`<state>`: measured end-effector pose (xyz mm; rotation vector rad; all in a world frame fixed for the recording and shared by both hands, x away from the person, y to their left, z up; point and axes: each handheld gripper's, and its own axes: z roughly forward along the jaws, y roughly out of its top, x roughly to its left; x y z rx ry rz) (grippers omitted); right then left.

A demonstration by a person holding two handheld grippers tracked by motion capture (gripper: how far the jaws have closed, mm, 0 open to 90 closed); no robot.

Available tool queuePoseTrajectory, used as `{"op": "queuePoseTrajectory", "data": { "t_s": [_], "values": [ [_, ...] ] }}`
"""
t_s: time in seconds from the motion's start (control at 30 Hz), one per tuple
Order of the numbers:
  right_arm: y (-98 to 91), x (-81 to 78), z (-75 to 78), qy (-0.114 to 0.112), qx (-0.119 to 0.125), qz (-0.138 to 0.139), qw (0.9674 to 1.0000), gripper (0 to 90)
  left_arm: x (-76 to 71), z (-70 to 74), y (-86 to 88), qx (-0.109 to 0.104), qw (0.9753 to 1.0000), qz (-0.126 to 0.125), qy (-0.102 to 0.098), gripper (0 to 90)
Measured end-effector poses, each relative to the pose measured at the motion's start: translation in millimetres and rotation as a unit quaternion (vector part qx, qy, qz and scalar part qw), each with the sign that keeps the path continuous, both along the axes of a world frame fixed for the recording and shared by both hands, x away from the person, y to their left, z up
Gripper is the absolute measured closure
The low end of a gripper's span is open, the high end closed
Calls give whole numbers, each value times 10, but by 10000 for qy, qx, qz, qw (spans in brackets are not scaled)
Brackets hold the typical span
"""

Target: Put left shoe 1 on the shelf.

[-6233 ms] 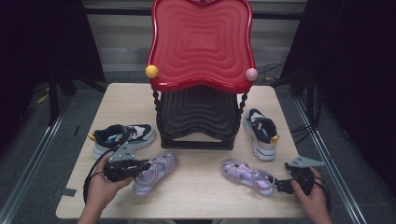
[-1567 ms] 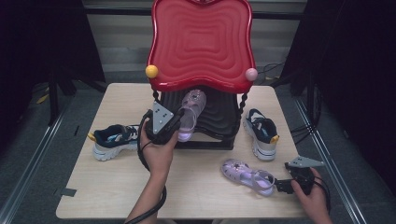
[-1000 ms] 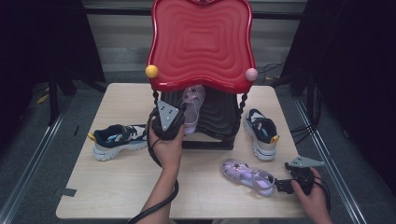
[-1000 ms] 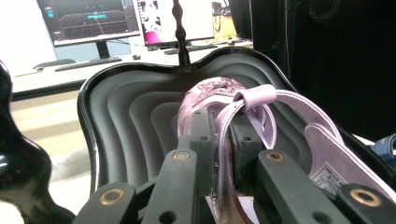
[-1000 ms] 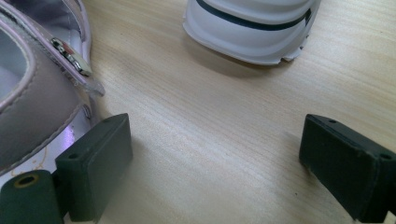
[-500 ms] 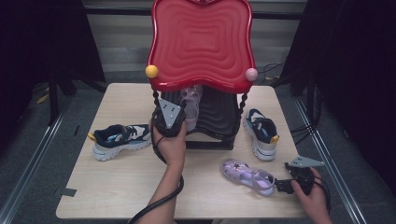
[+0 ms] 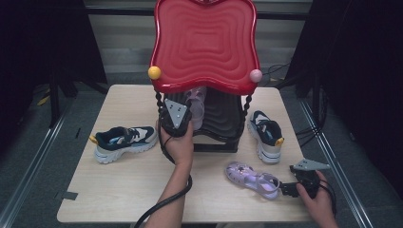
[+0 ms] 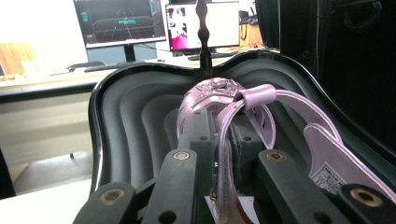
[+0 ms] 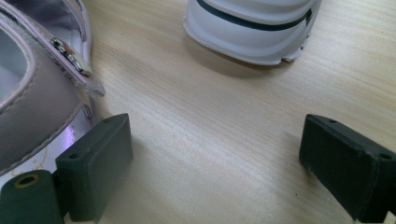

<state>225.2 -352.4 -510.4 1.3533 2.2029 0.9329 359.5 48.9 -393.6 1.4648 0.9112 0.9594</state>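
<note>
In the high view, the left gripper (image 7: 183,121) holds a lilac sandal (image 7: 196,105) over the black lower shelf (image 7: 223,124) under the red top tray (image 7: 205,45); a second sandal (image 7: 251,179) lies on the table (image 7: 119,175) beside the right gripper (image 7: 290,188).

In the left gripper view, the jaws pinch the sandal's strap (image 8: 224,154) inside the shelf.

In the right gripper view, the jaws stand wide apart and empty, one just beside the second sandal (image 9: 37,107), a white-soled sneaker (image 9: 254,28) ahead.
</note>
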Motion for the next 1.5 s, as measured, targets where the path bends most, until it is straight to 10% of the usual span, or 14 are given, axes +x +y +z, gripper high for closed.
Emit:
{"op": "queuePoseTrajectory", "data": {
  "t_s": [0.77, 1.5],
  "values": [
    [-2, 3, -1, -11, -7, 22, 10000, 87, 144, -100, -73, -317, 9985, 402, -203, 815],
    [-2, 3, -1, -12, -9, 25, 10000, 86, 146, -178, -66, -357, 9984, 156, 411, 731]
  ]
}}
